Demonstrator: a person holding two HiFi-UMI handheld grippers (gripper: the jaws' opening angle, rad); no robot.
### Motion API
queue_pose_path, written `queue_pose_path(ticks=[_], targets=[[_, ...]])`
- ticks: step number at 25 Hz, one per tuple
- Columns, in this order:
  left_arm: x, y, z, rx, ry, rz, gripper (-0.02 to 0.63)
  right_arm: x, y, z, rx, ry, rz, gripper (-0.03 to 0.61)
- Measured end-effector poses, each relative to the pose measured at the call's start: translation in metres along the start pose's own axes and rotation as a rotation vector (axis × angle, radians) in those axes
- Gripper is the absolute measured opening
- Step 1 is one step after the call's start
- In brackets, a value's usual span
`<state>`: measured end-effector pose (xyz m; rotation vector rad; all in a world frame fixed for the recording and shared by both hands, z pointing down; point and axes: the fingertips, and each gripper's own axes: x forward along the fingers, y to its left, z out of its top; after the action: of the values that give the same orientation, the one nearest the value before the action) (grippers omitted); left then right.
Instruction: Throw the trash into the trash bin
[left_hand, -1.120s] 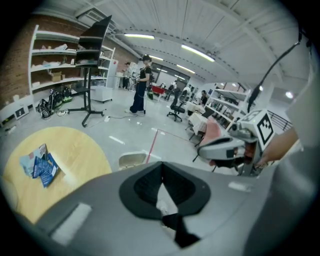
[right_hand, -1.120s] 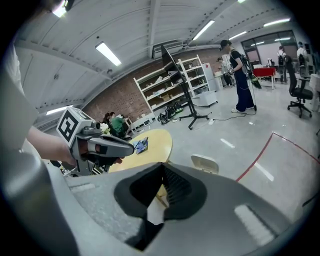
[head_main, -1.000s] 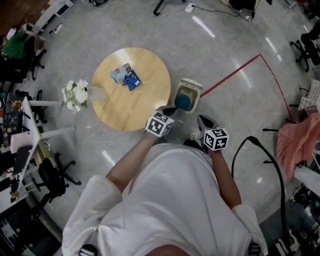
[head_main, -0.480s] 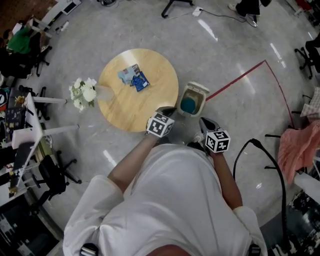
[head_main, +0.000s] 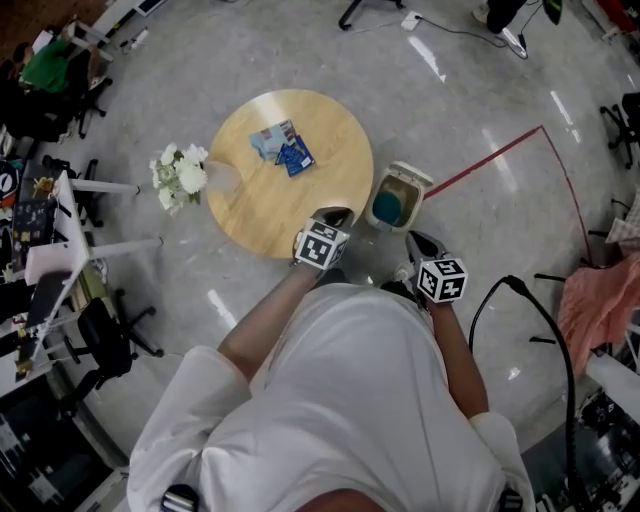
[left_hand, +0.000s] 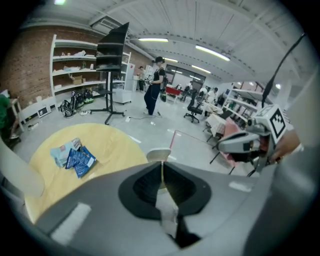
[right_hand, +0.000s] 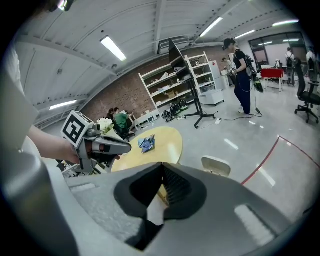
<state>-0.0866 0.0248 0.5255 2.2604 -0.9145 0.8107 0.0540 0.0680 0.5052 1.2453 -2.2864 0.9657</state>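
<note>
Blue snack packets (head_main: 287, 150) lie crumpled on the far side of the round wooden table (head_main: 270, 205); they also show in the left gripper view (left_hand: 75, 156) and the right gripper view (right_hand: 146, 143). The small trash bin (head_main: 412, 178) stands on the floor by the table's right edge, lid up, with a teal liner. My left gripper (head_main: 333, 214) hovers at the table's near edge with nothing between its jaws, which are only starting to open (left_hand: 161, 162). My right gripper (head_main: 420, 240) hangs just short of the bin, shut and empty (right_hand: 162, 165).
A vase of white flowers (head_main: 180, 175) stands at the table's left rim. A red tape line (head_main: 490, 155) crosses the floor behind the bin. A black cable (head_main: 520, 300) and a pink cloth (head_main: 595, 290) lie at the right. Office chairs and shelves ring the room.
The left gripper has shifted left, away from the bin and onto the table's near edge. The table and the bin have slid to the right in the head view.
</note>
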Motion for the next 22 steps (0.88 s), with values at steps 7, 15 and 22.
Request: queue_pose_path(ticks=[7,15,22], targets=[[-0.012,0.029,-0.007,-0.025,-0.012,0.039,0.017,0.011,0.013,0.000,-0.019,0.018,0.007,0.000],[-0.028,0.061,-0.021,-0.046,-0.016,0.070,0.028,0.016,0.027,-0.002,-0.030,0.031,-0.005,0.000],[-0.040,0.104,-0.030,-0.071,-0.013,0.117,0.046,0.028,0.043,-0.006,-0.041,0.053,-0.009,0.001]])
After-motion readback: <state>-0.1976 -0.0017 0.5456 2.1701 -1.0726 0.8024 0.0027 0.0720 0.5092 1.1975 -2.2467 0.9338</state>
